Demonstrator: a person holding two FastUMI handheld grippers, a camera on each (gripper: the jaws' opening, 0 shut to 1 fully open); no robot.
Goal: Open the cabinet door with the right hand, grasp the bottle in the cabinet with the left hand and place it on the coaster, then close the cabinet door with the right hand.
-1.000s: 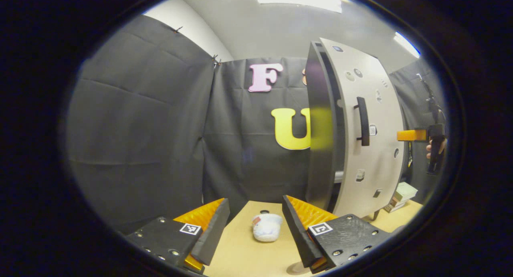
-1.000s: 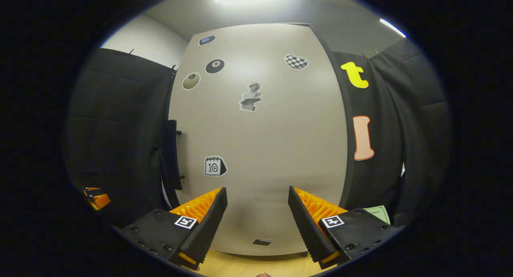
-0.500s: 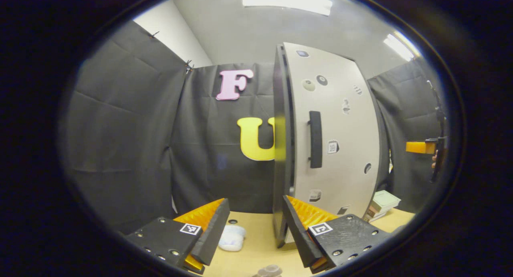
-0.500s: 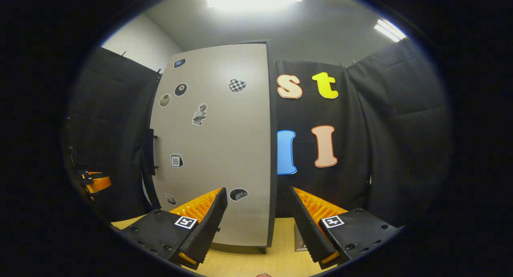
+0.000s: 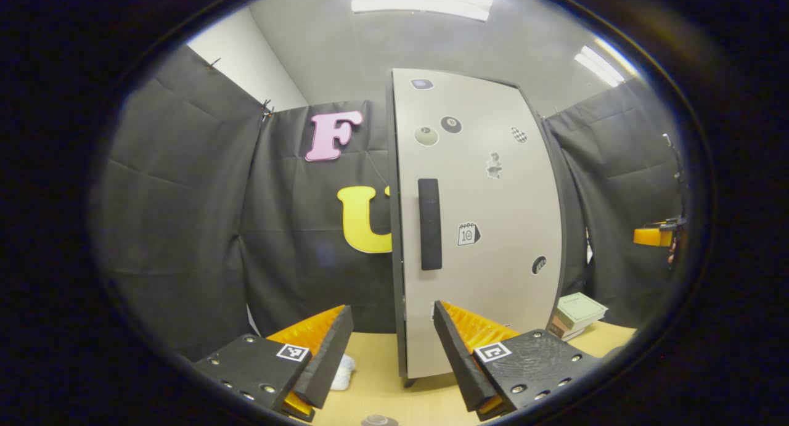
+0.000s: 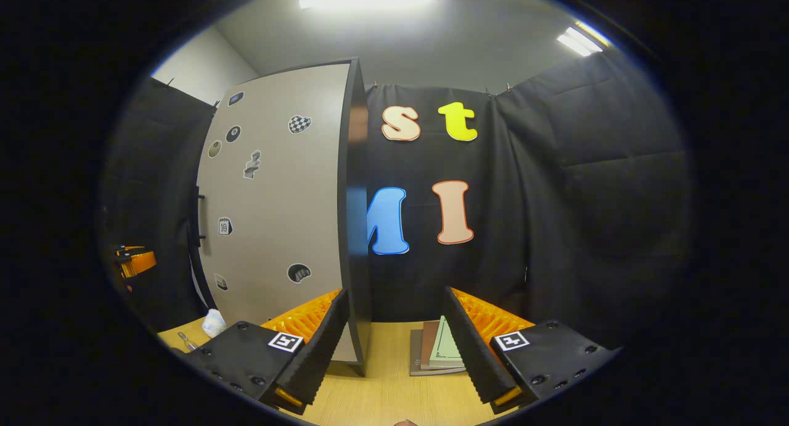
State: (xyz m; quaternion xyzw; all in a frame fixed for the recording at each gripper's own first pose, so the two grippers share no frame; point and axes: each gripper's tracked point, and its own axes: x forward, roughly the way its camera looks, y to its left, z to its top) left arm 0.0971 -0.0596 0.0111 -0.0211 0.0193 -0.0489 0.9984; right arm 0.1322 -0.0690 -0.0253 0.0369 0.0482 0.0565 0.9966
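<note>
facing the cabinet door (image 5: 487, 229), left hand-held gripper (image 5: 391, 346) gapes, well apart.

Light wooden tabletop (image 5: 376, 367) carries a tall beige cabinet (image 5: 481, 241) standing on short feet, a stack of thin books (image 6: 437, 352) just beside it, and a small white crumpled object (image 6: 214, 323) near its other side.

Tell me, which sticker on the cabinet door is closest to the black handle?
The little calendar sticker. It sits just beside the handle, level with its lower half. The other stickers on the cabinet door are higher up or lower down.
</note>
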